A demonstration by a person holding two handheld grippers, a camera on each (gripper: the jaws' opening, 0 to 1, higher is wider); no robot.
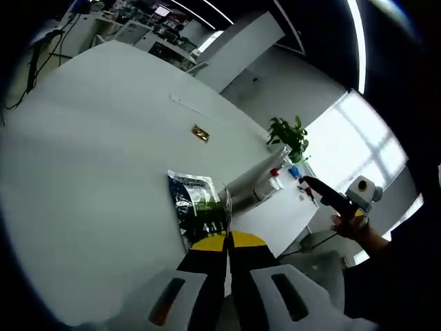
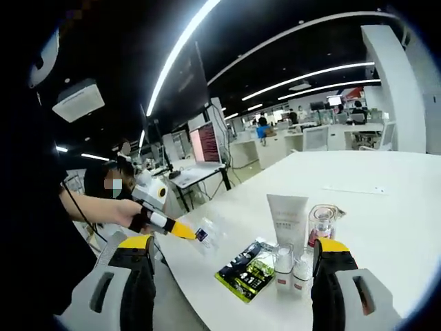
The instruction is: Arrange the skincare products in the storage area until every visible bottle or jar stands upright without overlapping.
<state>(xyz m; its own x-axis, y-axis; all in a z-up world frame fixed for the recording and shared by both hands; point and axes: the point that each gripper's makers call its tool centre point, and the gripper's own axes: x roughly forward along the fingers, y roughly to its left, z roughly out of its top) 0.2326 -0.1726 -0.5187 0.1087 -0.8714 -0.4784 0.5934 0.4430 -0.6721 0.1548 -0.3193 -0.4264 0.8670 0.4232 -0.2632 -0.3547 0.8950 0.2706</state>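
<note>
The skincare products stand clustered on the large white round table (image 2: 386, 200): a tall white squeeze tube (image 2: 287, 218) upright on its cap, a clear glass jar with a red band (image 2: 322, 224) just beside it at 3 o'clock, and two small white bottles (image 2: 292, 267) in front. A flat dark sachet with green print (image 2: 247, 270) lies at 8 o'clock from them, close but apparently not overlapping.

In the right gripper view the right gripper (image 2: 234, 272) hangs spread wide and empty, short of the group. The left gripper (image 1: 228, 243), in its own view, has its yellow-tipped jaws pressed together; whether a corner of the sachet (image 1: 197, 205) is caught between them is hard to judge from this angle.

The step in hand looks like the approach. Everything visible seems upright, so the next move calls for bringing the right gripper in squarely and checking spacing without knocking the tall tube.
</note>
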